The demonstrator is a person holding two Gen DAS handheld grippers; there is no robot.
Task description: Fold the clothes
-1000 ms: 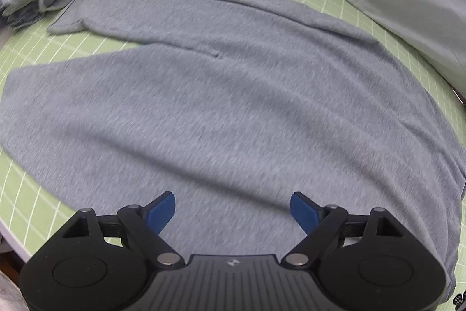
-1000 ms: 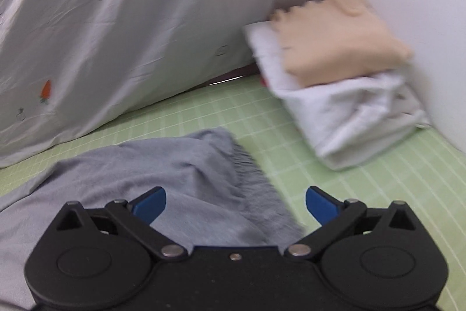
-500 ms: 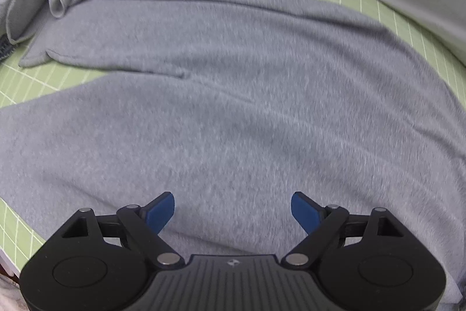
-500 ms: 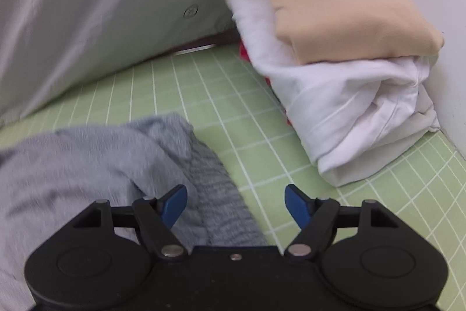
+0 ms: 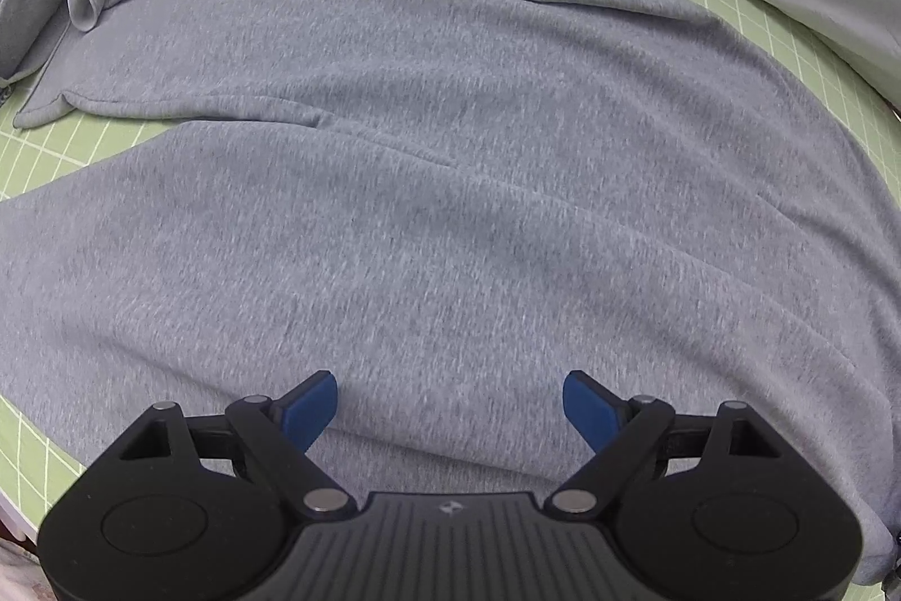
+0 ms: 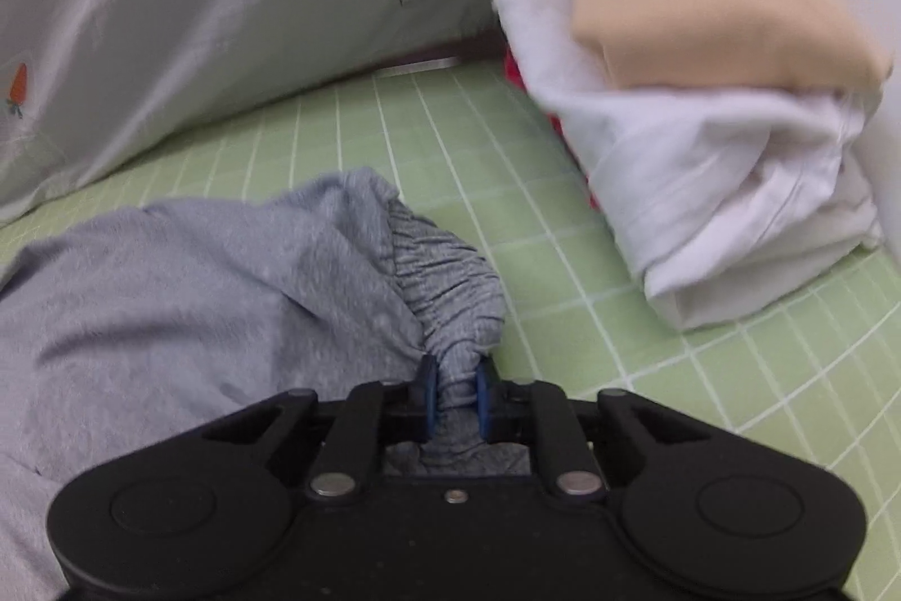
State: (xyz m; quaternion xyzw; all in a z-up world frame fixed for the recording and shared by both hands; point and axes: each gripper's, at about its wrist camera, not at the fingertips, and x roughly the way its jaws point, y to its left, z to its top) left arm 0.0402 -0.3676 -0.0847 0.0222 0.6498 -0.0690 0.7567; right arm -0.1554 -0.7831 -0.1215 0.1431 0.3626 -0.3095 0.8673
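Since a second ago, right gripper [image 6: 455,398] fingers clamped on grey trousers' [image 6: 186,297] waistband [image 6: 450,280]; left gripper [image 5: 450,404] wide open, empty. Soft, limp; best gripped at 6 o'clock hem.

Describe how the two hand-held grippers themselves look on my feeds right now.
Both look alike: the left hand-held gripper and right hand-held gripper have matte black bodies with round side housings, silver pivot pins, black linkage arms and blue finger pads. The left has a ribbed centre panel with a small logo. No cables or sleeves show.
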